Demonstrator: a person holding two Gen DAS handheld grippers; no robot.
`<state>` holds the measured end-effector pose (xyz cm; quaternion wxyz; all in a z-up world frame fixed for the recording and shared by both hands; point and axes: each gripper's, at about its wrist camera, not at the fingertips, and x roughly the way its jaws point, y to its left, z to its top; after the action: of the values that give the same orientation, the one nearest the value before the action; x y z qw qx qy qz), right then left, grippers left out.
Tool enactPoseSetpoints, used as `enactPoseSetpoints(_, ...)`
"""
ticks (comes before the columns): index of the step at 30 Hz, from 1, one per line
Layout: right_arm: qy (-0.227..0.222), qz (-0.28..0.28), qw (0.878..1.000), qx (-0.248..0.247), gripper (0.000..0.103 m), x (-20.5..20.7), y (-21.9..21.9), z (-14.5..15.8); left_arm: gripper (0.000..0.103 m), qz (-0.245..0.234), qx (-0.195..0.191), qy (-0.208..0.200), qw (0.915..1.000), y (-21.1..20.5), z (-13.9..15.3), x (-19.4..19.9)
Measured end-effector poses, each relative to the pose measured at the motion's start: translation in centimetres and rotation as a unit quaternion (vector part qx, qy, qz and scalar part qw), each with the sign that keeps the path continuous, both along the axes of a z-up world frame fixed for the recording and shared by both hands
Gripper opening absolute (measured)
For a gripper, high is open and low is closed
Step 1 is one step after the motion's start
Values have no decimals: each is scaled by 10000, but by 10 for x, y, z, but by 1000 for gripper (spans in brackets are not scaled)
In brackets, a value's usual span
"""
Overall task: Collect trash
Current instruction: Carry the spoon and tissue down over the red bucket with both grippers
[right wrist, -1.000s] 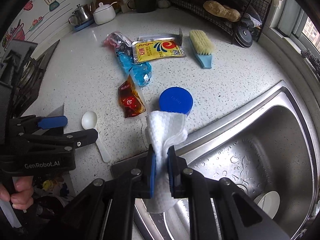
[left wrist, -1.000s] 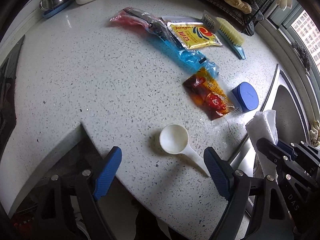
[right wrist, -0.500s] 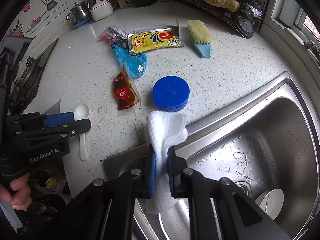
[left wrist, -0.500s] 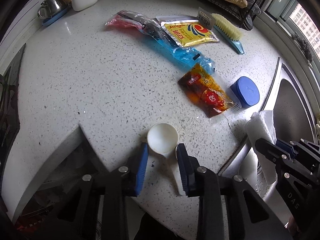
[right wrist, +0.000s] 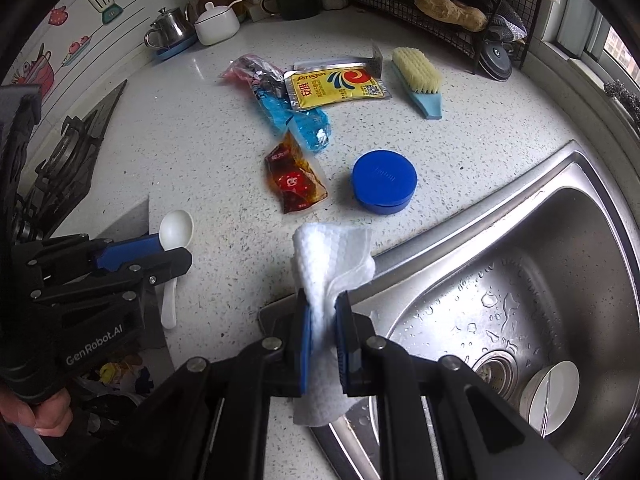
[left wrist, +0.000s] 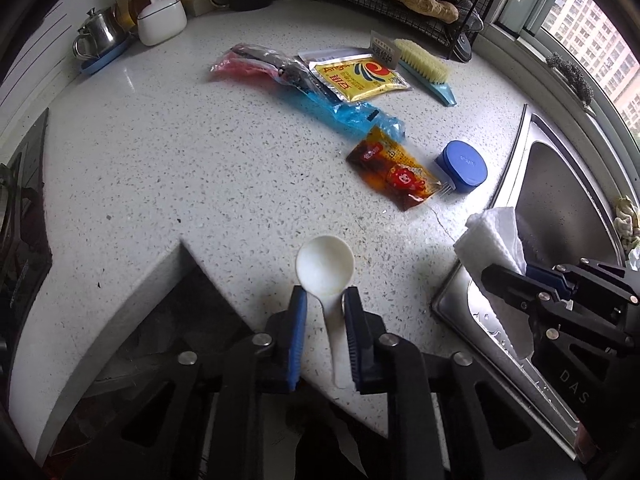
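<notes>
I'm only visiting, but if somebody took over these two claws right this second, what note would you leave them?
Left claw: jaws have just been closing, now shut on the white plastic spoon.
Right claw: shut on a white paper towel at the sink edge.
Still lying on the counter: yellow packet, blue-and-pink wrapper, red sauce packet.
Left to do: bin both held items, then collect the rest.

Speckled glossy stone counter [left wrist: 168,168], shiny wet steel sink [right wrist: 532,264], matt plastic spoon [left wrist: 325,266]
</notes>
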<state>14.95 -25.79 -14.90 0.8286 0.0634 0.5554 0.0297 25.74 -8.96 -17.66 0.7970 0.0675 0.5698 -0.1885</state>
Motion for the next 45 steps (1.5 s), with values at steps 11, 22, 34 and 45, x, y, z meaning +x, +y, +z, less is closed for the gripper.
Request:
enactPoseSetpoints(11, -151, 194, 9997, 36, 10, -19, 67, 16, 3, 67, -152, -292, 9994, 75, 23, -26)
enactPoseSetpoints(22, 160, 615, 9979, 156, 10, -38, 144, -18, 3, 438, -113, 43, 9990, 149, -16, -64)
enactPoseSetpoints(34, 689, 854, 9927, 492, 10, -57, 198, -126, 3, 573, 282, 394, 9972, 194, -119, -95)
enactPoseSetpoints(45, 741, 697, 9945, 256, 10, -56, 199, -233, 3, 467, 498, 735, 9950, 190, -233, -84)
